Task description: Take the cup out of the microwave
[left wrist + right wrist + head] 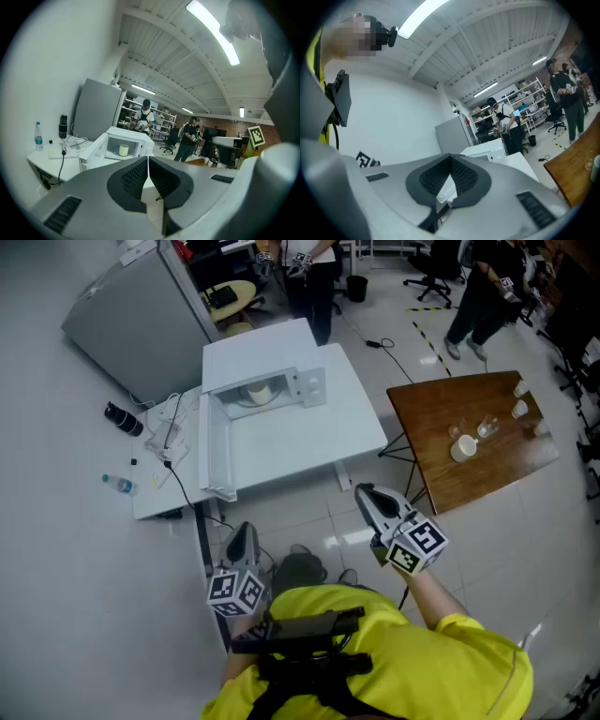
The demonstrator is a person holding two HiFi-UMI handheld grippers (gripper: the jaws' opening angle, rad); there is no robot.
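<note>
My left gripper [245, 531] and right gripper [364, 491] are pressed together, the cup [260, 393] far off in the microwave [258, 351].

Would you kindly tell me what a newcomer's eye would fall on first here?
The white microwave stands open on the white table, with a pale cup inside. Nearer the camera, the left gripper and right gripper are shut and empty, well short of it. A wooden table with glassware sits at right.
</note>
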